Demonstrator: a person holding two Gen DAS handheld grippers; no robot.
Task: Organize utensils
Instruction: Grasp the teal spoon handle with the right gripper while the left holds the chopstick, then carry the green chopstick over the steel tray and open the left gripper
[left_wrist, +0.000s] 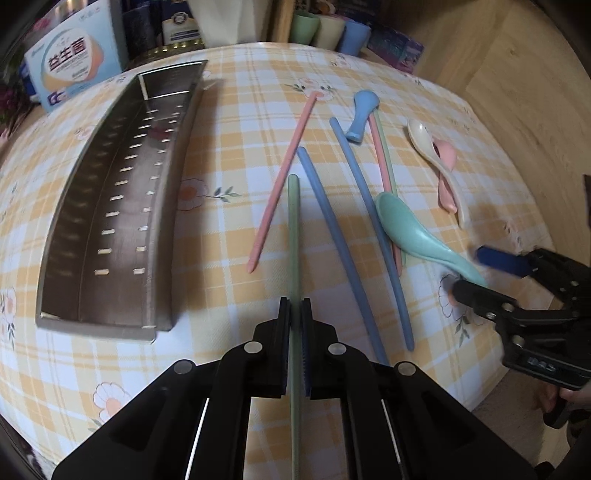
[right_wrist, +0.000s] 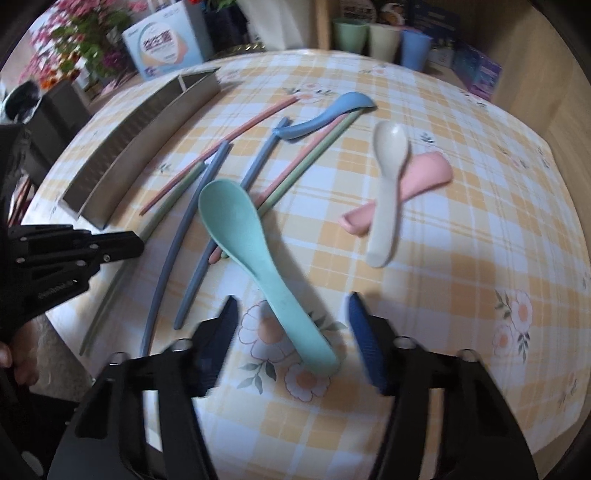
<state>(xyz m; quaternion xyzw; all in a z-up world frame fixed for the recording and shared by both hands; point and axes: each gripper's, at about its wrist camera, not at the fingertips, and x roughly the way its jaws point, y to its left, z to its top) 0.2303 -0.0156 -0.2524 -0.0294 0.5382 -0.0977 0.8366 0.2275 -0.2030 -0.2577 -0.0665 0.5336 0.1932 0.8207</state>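
My left gripper (left_wrist: 294, 306) is shut on a pale green chopstick (left_wrist: 293, 229), which points away over the checked tablecloth. In the right wrist view that gripper (right_wrist: 138, 245) shows at the left edge. My right gripper (right_wrist: 292, 299) straddles the handle of a teal spoon (right_wrist: 236, 221). Its blue pads (right_wrist: 360, 332) stand clear of the handle on both sides, so it is open. The left wrist view shows the right gripper (left_wrist: 468, 272) at the handle end of the teal spoon (left_wrist: 402, 225). A long perforated metal tray (left_wrist: 125, 221) lies to the left with nothing in it.
Loose on the cloth lie a pink chopstick (left_wrist: 284, 173), two blue chopsticks (left_wrist: 332, 236), a blue spoon (left_wrist: 362, 114), a cream spoon (left_wrist: 424, 144) across a pink spoon (left_wrist: 447, 173). Three cups (left_wrist: 325, 31) and a box (left_wrist: 70, 59) stand at the back.
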